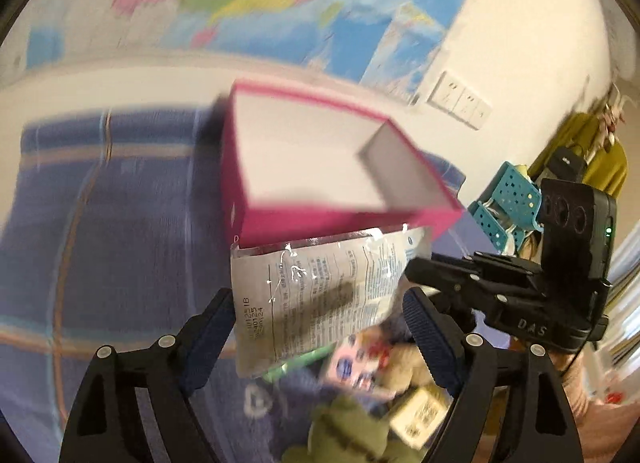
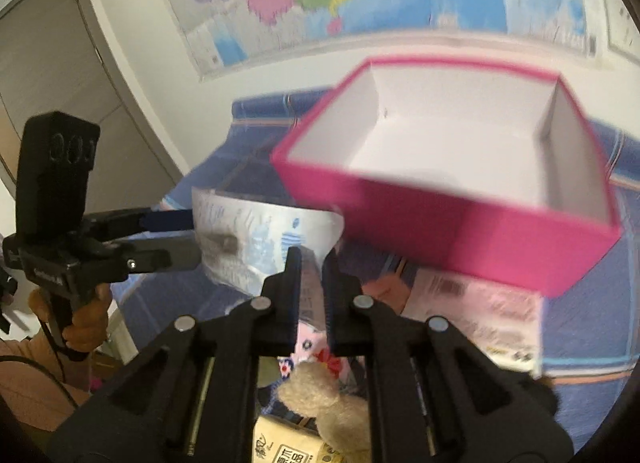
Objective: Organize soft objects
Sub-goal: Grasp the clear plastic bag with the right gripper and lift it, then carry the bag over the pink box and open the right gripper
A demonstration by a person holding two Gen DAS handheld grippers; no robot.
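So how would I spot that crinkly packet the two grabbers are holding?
Start at the open pink box on the blue checked bedspread. In front of it, a flat white plastic packet with small print hangs between the left gripper and the right gripper. Unlike the plush toys below, it is shiny and crinkled.

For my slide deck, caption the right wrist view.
Right claw pinches a clear plastic packet before an empty pink box.

Black tools (image 2: 310,263) — silver screws, pink sleeve (image 2: 24,391)
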